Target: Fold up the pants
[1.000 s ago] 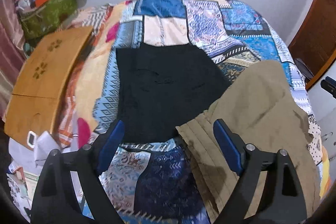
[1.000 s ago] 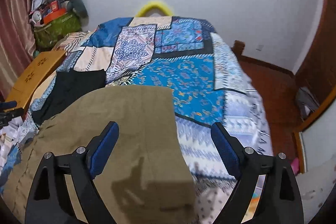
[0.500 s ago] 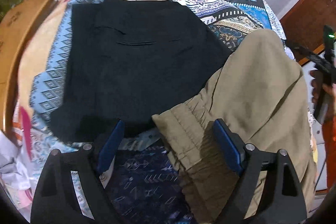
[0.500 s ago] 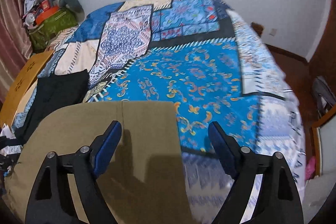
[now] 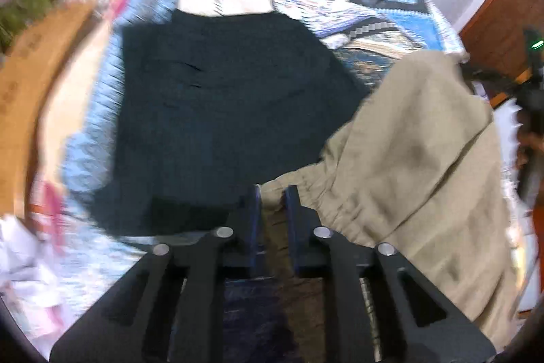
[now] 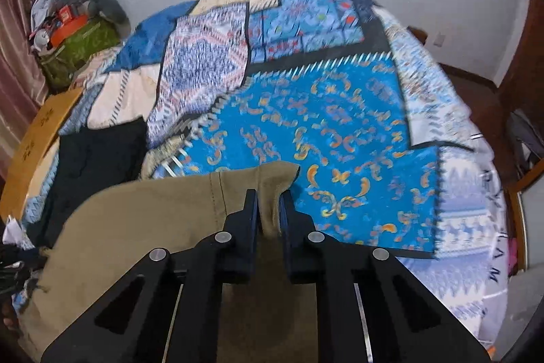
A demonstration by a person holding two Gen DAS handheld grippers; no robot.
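Your khaki pants (image 5: 418, 159) lie on the patchwork bedspread (image 6: 340, 125), long axis running left to right; your left gripper (image 5: 273, 193) pinches what looks like the elastic waistband; your right gripper (image 6: 268, 196) clamps the hem corner.

Both wrist views look down close over the bed (image 6: 340, 131); both show the khaki pants (image 5: 408, 159).
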